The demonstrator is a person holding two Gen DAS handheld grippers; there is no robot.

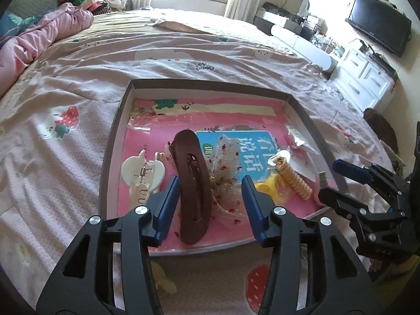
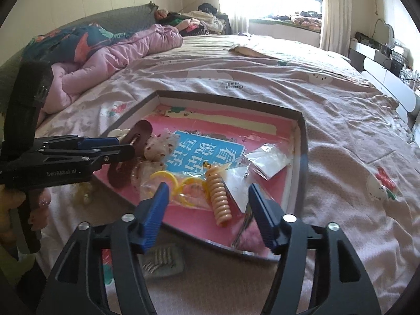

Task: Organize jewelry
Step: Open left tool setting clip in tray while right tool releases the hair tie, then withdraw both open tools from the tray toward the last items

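Note:
A shallow box lid (image 1: 309,120) with a pink book inside lies on the bed. In it are a long brown hair clip (image 1: 193,183), a white claw clip (image 1: 143,173), a sheer dotted pouch (image 1: 225,162), a beige spiral hair tie (image 1: 295,178) and yellow rings (image 2: 183,183). My left gripper (image 1: 210,204) is open with the brown clip between its fingers, near the left one. My right gripper (image 2: 207,210) is open over the spiral tie (image 2: 220,197) and the yellow rings. The brown clip (image 2: 134,155) shows beside the left gripper in the right wrist view.
Small clear plastic bags (image 2: 267,160) lie at the lid's right side. A comb-like clip (image 2: 161,260) and a pale yellow item (image 2: 84,194) lie on the bedspread in front of the lid. A pink quilt (image 2: 118,50) is at the far left, a dresser and TV (image 1: 378,23) at right.

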